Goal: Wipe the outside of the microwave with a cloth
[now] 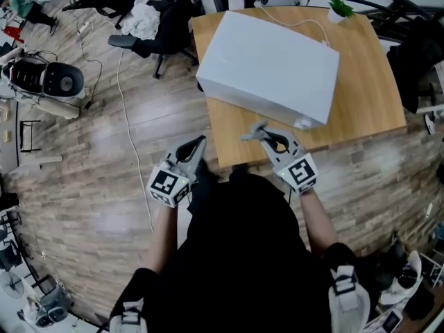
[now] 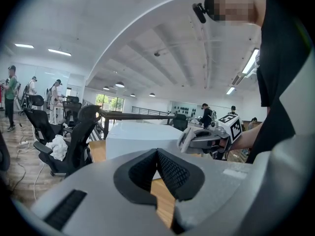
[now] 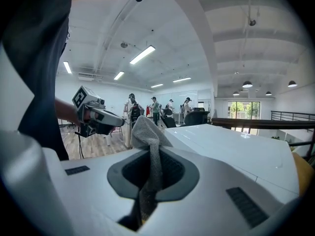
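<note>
**Head view.** One white microwave (image 1: pixel 267 68) is standing on one wooden table (image 1: pixel 374 82). Its long axis is running from upper left to lower right, and one long face is turning toward the person. The right gripper (image 1: pixel 267 139) is hanging over the table's near edge, and the microwave is lying straight ahead of its jaws, near but apart. The left gripper (image 1: pixel 196 146) is hanging beside the table's near left corner, over the floor. By this layout the right gripper is the nearer one and is judged to be the one making the first wiping contact. One grey cloth (image 1: pixel 252 133) is showing at the right jaw tips.

**Left gripper view.** The jaws are pressing together, and nothing is sitting between them. The microwave (image 2: pixel 138 136) is lying ahead, beyond the jaw tips, with the right gripper (image 2: pixel 197 140) showing to its right.

**Right gripper view.** The jaws are pinching the cloth (image 3: pixel 147 132), which is bunching up above the pads and trailing down between them. The microwave's top (image 3: pixel 231 151) is stretching ahead and to the right of the jaws, not touching the cloth.

**Count.** One microwave, one cloth, one table, two grippers.
</note>
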`<act>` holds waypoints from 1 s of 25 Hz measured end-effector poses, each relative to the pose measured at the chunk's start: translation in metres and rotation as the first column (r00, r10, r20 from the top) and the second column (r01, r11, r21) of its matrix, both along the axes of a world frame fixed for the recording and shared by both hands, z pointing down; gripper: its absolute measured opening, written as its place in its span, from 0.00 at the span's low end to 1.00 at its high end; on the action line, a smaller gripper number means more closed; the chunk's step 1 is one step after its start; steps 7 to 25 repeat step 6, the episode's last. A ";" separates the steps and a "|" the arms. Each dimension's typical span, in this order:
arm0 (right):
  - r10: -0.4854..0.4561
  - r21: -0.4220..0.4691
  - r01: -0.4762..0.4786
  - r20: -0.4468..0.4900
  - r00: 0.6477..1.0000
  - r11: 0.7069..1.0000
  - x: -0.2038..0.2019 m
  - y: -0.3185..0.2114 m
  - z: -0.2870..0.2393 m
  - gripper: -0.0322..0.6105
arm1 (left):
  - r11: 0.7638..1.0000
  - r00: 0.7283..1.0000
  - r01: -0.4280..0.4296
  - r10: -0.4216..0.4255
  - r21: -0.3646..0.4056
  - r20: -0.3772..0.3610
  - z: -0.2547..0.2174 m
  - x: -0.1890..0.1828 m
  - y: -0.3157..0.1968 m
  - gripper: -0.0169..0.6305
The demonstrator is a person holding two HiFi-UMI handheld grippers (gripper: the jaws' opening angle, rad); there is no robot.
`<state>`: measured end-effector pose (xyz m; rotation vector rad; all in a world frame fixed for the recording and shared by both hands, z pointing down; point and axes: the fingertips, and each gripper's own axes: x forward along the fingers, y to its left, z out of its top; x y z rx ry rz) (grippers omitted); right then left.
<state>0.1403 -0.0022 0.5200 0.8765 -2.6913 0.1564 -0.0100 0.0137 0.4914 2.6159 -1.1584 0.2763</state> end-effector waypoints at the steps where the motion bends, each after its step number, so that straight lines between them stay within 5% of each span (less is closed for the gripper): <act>1: 0.002 -0.001 -0.002 -0.001 1.000 1.000 -0.001 0.000 0.000 0.07 | 1.000 1.000 0.004 -0.004 0.000 0.000 0.000 -0.002 0.000 0.03; 25: -0.001 0.004 0.001 -0.008 1.000 1.000 -0.009 -0.004 0.002 0.07 | 1.000 1.000 0.024 -0.024 -0.007 -0.001 0.004 -0.016 -0.002 0.03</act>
